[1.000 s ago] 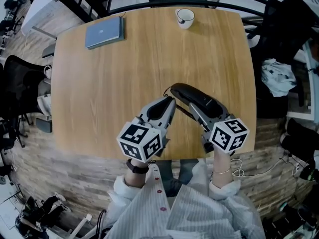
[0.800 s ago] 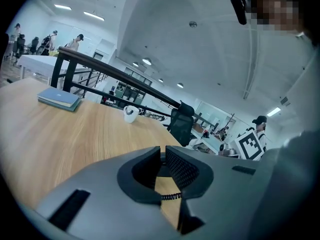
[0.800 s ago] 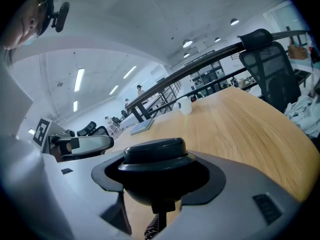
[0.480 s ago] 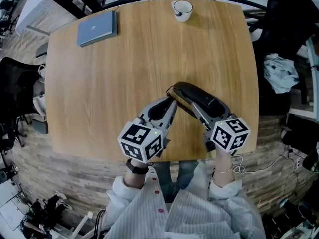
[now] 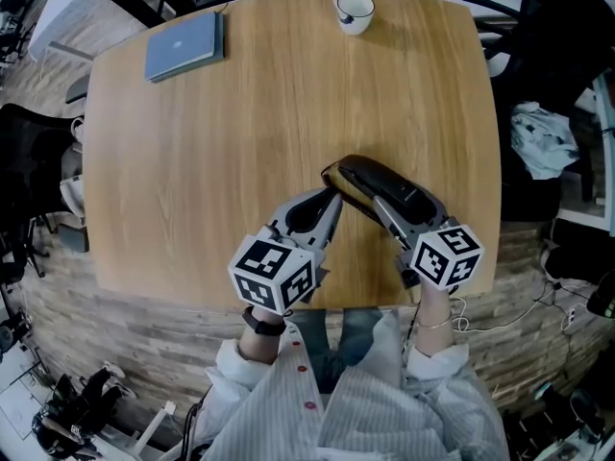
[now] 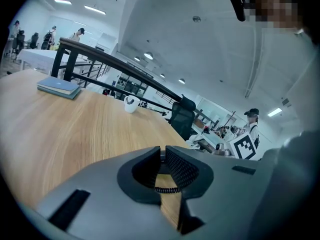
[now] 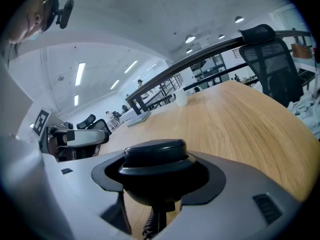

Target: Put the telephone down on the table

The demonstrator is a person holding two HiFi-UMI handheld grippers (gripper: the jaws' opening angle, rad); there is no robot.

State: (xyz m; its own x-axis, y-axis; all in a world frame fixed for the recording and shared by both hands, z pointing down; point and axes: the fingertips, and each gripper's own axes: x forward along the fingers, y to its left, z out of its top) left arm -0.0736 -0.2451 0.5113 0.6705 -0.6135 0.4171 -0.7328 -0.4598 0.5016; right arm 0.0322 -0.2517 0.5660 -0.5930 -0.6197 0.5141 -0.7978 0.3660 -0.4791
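Wooden table (image 5: 192, 142), lower centre: my right gripper (image 5: 381, 207) clamps the telephone handset (image 5: 384, 182) for lowering, left gripper (image 5: 330, 202) pinching its coiled cord (image 6: 167, 189) clear.

The near end of the telephone (image 5: 360, 171) is covered by the right tool (image 5: 389, 206) — its cord (image 6: 167, 189) is glimpsed only in part, past the left tool (image 6: 162, 154).

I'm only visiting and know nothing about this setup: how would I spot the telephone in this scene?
Look at the wooden table, then at its near edge, where the right tool grips a long black handset. Unlike the flat blue book and white cup at the far side, it is curved, black and trails a coiled cord.
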